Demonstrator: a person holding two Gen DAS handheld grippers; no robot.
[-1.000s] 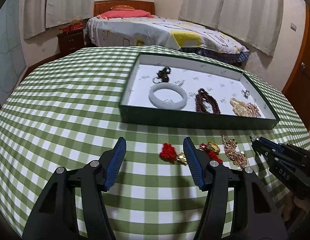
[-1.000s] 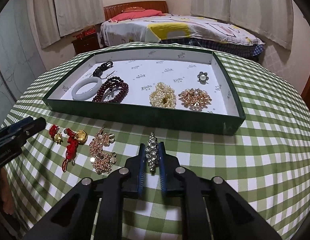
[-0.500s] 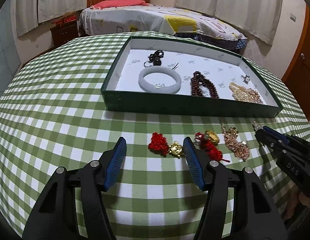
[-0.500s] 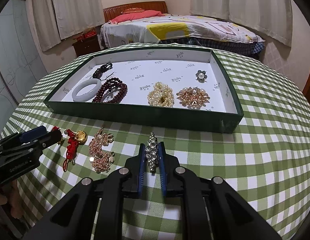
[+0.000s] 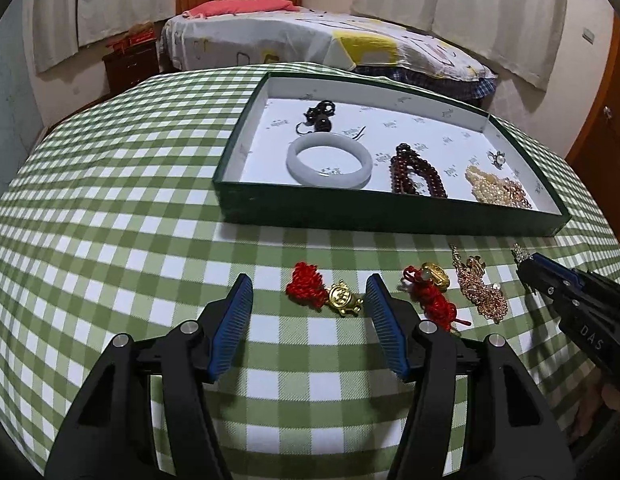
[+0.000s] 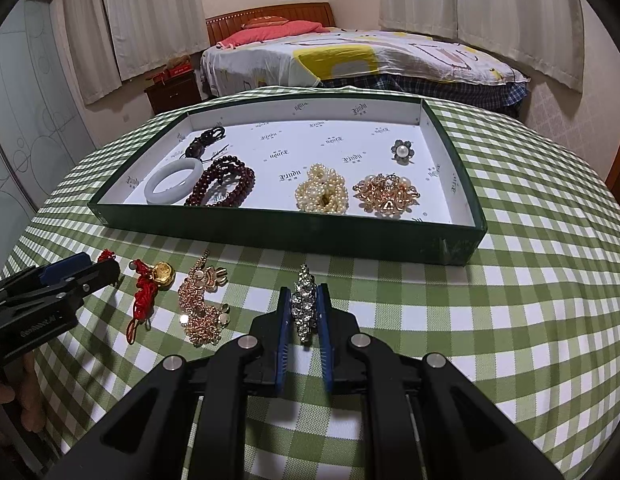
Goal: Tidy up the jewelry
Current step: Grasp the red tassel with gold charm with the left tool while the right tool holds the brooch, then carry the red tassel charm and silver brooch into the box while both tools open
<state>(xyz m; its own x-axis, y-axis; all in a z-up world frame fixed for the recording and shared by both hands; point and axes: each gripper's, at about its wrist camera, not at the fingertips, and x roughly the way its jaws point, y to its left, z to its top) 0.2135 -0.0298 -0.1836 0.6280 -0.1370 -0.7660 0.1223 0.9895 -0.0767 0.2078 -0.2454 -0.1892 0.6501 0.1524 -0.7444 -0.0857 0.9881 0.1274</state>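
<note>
1. The left gripper (image 5: 307,300) stood wide apart and held nothing, over bare checked tablecloth (image 5: 109,240) that ran open to its left; the green tray's near wall (image 5: 390,216) lay just ahead.
2. The right gripper (image 6: 303,312) was clamped on a rhinestone brooch (image 6: 304,304), with open cloth to its right and the tray (image 6: 269,232) directly ahead.
3. The brooch was a pointed oval of clear sparkling stones, standing upright between the blue pads.
4. Three pieces lay on the cloth: a red knot with a gold charm (image 5: 324,294) between the left gripper's fingers, a red cord with a gold bead (image 6: 149,284), and a rose-gold chain (image 6: 201,304) left of the right gripper.
5. The tray held six pieces, among them one white bangle (image 6: 173,182).
</note>
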